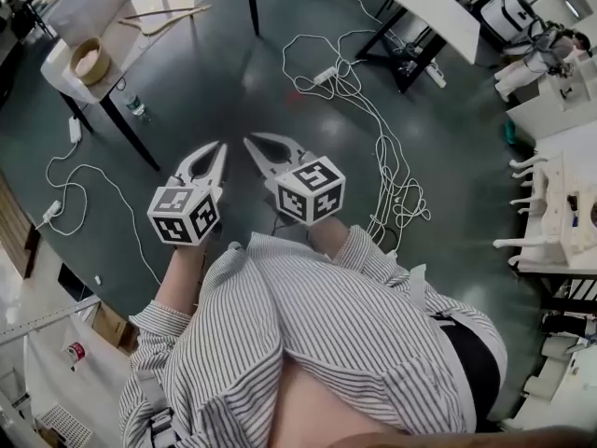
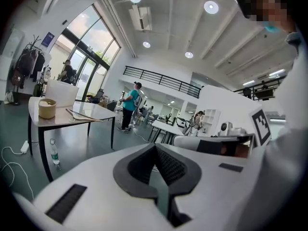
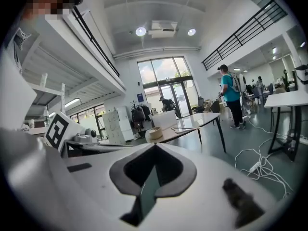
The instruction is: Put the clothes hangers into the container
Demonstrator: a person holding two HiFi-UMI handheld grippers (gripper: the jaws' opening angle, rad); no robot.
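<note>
Striped shirt [image 1: 308, 343] of the person fills the lower middle of the head view. Both grippers are held out in front over the dark floor [image 1: 224, 73].

Left gripper [image 1: 216, 149] is clenched, pads meeting with nothing between them; its own view shows the same. Right gripper [image 1: 254, 144] also has its jaws pressed together and is empty.

Clothes hangers [image 1: 163, 17] lie flat on the light table [image 1: 140, 40] at upper left of the head view, well apart from both grippers. They show as thin tan sticks, and the hooks are too small to make out. A round tan container [image 1: 90, 61] sits near them on the same table, and a white box [image 2: 61, 93] stands behind it. I can't tell which is the target, though the round one looks likely.

Hangers look wooden, so probably light and stiff with a smooth finish that may slide in the pads. They lie flat, so one edge may need lifting first. Best hold is likely a pinch across a shoulder arm close to the neck, so it hangs balanced.

A water bottle [image 1: 135, 105] stands on the floor by the table leg.
</note>
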